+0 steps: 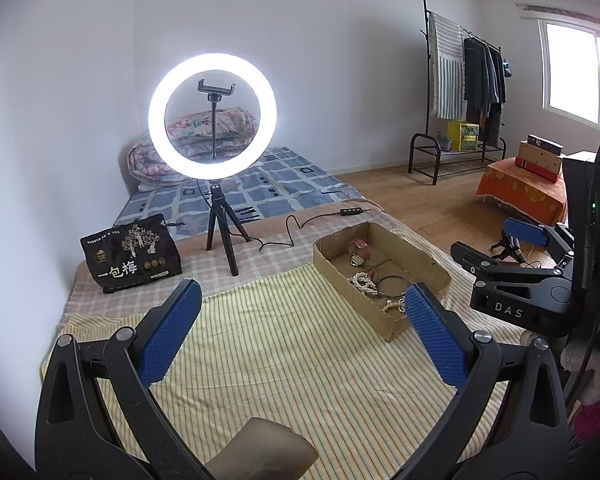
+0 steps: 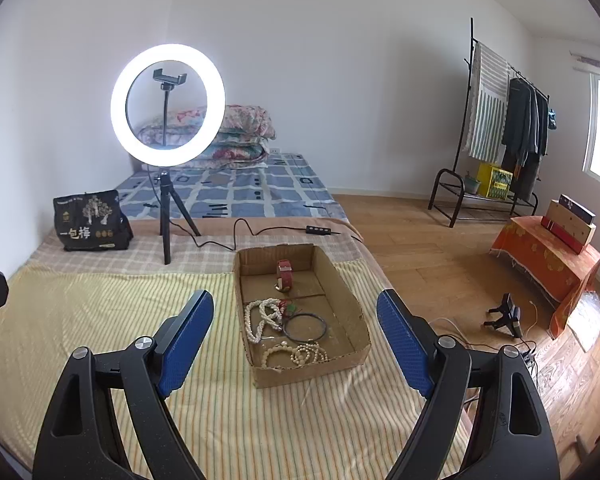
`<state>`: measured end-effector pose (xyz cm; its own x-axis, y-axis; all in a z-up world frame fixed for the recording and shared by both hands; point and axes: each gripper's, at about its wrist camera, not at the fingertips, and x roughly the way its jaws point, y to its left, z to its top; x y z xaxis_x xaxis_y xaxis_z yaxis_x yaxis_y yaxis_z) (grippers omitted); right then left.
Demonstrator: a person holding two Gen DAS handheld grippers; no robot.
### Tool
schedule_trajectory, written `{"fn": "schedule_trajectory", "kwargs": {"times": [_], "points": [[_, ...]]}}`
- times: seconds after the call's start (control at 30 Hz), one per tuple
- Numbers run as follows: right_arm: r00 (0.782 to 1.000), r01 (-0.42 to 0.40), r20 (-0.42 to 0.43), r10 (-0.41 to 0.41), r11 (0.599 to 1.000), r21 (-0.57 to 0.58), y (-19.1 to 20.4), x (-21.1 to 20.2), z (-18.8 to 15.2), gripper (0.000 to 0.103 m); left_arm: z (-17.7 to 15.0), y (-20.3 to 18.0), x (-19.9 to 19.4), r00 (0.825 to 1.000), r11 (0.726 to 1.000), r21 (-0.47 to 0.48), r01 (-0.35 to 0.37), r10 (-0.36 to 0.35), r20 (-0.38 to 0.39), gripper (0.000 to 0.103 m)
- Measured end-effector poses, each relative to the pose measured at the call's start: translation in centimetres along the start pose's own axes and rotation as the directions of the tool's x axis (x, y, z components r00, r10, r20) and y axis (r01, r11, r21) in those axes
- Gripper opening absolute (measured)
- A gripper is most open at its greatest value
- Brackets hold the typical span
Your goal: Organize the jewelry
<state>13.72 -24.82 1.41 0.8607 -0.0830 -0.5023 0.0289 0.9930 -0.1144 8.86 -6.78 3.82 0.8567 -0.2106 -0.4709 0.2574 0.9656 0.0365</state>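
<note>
A shallow cardboard box (image 2: pixel 342 284) (image 1: pixel 420 250) sits on the striped yellow cloth (image 2: pixel 100 312). It holds a red-strapped watch (image 2: pixel 285 274) (image 1: pixel 358 249), white bead necklaces (image 2: pixel 262 316) (image 1: pixel 364 282), a dark bangle (image 2: pixel 305 327) (image 1: pixel 394 285) and small bead bracelets (image 2: pixel 300 354). My right gripper (image 2: pixel 296 336) is open and empty, above the box's near end. My left gripper (image 1: pixel 302 324) is open and empty, left of the box. The right gripper also shows in the left wrist view (image 1: pixel 496 248).
A lit ring light on a tripod (image 2: pixel 167 106) stands behind the box, its cable (image 2: pixel 240 226) trailing across the bed. A black bag (image 2: pixel 90 222) sits at the back left. A clothes rack (image 2: pixel 496 120), an orange-covered stand (image 2: pixel 548 264) and a small tripod (image 2: pixel 508 314) are on the wooden floor.
</note>
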Motion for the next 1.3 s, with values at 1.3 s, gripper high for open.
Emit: {"fn": "schedule_trajectory", "kwargs": {"times": [1.3], "points": [[1.0, 0.004, -0.012, -0.004, 1.0, -0.01, 0.25, 0.22, -0.33, 0.084, 0.07, -0.85, -0.08, 1.0, 1.0, 0.004, 0.005, -0.005, 0.0, 0.103]]}}
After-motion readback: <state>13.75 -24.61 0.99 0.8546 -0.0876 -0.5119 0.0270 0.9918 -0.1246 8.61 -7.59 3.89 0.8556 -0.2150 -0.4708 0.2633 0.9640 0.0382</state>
